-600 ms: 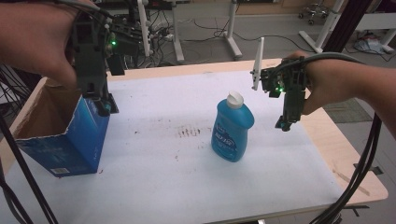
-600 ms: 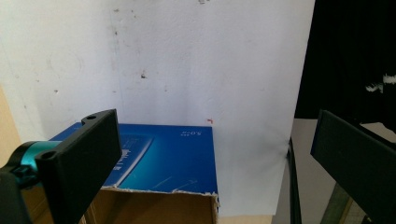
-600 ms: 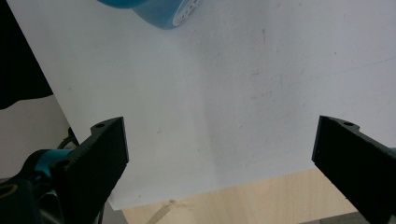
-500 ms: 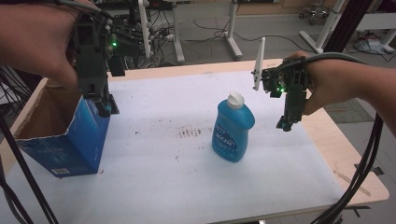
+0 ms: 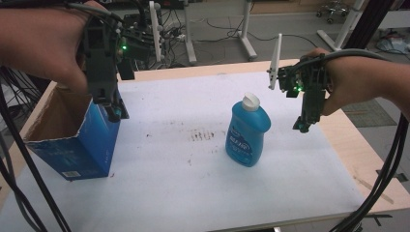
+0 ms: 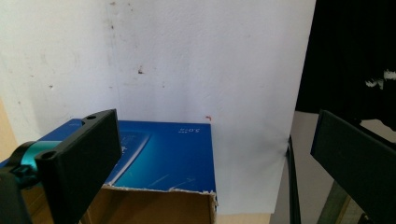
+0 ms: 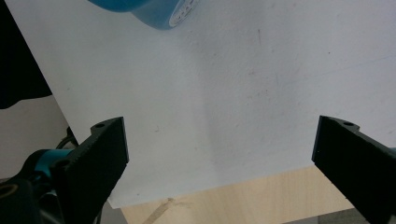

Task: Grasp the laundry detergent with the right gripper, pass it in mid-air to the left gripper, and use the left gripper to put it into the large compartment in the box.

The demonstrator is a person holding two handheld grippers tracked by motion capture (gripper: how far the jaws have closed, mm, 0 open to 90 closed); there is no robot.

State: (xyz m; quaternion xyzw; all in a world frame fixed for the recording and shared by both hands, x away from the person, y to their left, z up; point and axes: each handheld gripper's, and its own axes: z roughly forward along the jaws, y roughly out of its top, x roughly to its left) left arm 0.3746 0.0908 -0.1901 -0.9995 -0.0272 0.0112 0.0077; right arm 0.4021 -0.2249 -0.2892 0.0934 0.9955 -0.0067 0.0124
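Observation:
A blue bottle (image 5: 247, 135) with a white cap stands upright near the middle of the white sheet; its base edge (image 7: 154, 11) shows at the top of the right gripper view. An open blue cardboard box (image 5: 77, 140) stands at the left, its blue side and torn brown rim (image 6: 163, 161) below the left jaws. My left gripper (image 5: 115, 112) hangs open over the box's right rim. My right gripper (image 5: 302, 126) hovers open to the right of the bottle, pointing down, holding nothing. In both gripper views the jaws stand wide apart.
The white sheet (image 5: 193, 169) covers a wooden table (image 5: 358, 150), with dark smudges near the middle. Table legs, cables and floor lie beyond the far edge. Black cables hang at the left and right front corners.

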